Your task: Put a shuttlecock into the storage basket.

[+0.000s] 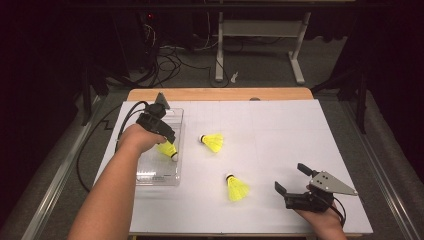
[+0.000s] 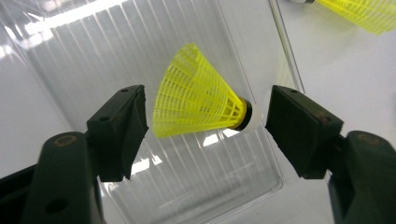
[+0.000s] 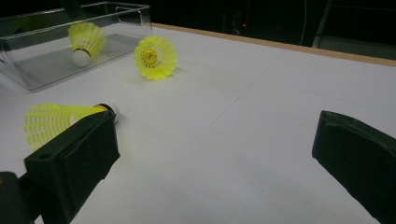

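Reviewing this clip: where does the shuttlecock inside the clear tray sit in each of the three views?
High view: the shuttlecock in the tray lies left of centre, just below the left gripper.
Left gripper view: it sits at centre between the open jaws, cork toward the right jaw.
Right gripper view: it is at upper left, cork down.
Shared landmark: the clear plastic tray.

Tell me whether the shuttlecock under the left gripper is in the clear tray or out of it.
In. The shuttlecock lies on its side on the clear tray floor, between the open jaws of the left gripper, which do not touch it.
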`<state>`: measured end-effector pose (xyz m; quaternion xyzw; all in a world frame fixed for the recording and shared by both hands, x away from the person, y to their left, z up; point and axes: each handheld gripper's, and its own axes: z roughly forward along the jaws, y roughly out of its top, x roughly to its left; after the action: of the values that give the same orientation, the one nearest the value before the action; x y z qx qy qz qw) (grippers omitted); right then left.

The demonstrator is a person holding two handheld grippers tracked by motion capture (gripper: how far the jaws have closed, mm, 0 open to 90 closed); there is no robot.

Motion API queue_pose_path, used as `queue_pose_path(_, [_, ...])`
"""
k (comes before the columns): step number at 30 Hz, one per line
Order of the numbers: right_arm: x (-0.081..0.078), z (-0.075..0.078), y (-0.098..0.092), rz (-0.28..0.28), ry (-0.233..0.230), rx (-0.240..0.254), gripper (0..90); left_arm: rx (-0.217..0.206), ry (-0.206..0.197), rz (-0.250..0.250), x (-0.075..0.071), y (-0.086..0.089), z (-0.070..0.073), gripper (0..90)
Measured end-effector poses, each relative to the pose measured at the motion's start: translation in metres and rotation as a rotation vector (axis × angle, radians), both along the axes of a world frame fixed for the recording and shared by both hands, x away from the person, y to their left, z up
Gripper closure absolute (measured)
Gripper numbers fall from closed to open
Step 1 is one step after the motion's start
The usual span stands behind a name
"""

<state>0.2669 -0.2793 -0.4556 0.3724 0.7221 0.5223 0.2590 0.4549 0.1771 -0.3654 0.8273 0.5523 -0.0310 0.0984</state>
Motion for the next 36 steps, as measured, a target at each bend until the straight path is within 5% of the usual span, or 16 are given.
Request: queue_pose_path(36, [0.0, -0.001, 0.003, 0.005, 0.005, -0.014, 1.1, -0.018, 0.062, -0.109, -0.042, 0.005, 0.009, 5.1])
